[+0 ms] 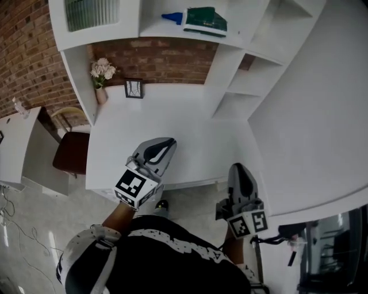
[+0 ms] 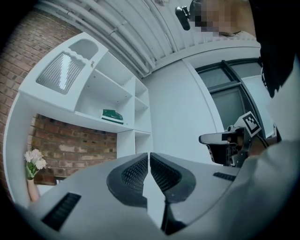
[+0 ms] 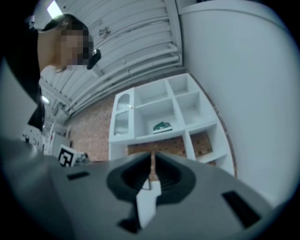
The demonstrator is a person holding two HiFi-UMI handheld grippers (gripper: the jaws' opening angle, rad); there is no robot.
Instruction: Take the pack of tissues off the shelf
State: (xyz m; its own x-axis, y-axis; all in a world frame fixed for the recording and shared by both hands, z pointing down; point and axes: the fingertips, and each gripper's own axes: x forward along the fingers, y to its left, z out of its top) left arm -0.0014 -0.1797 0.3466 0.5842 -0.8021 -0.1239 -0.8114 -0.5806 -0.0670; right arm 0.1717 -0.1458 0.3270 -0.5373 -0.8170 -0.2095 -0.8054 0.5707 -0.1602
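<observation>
Against the brick wall (image 1: 167, 60) a tall white shelf unit (image 1: 236, 63) is set over a broad white surface (image 1: 172, 132), and both are seen from above with no step of the task yet done. Low in the head view, by the front edge of the surface, the left gripper (image 1: 165, 144) and the right gripper (image 1: 239, 170) are held well apart from the shelf. In each gripper view the jaws are seen closed together with nothing between them, so both are judged empty. The pack of tissues (image 1: 206, 21), green on top, is found lying flat on the shelf board above the brick recess, far from either gripper. All of the task is therefore judged to be left: a gripper has to be raised to the shelf, opened, closed on the pack, and the pack drawn out. A dark red chair (image 1: 72, 152) is tucked at the left side of the surface, away from that path. Just beside the pack, on its left, a small blue object (image 1: 172, 17) is laid; whether the two touch cannot be told, and it is the one thing likely to be knocked during a grasp. On the surface below, a vase of pale flowers (image 1: 102, 74) and a small dark frame (image 1: 133, 88) are stood at the back left, clear of the reach to the shelf.
</observation>
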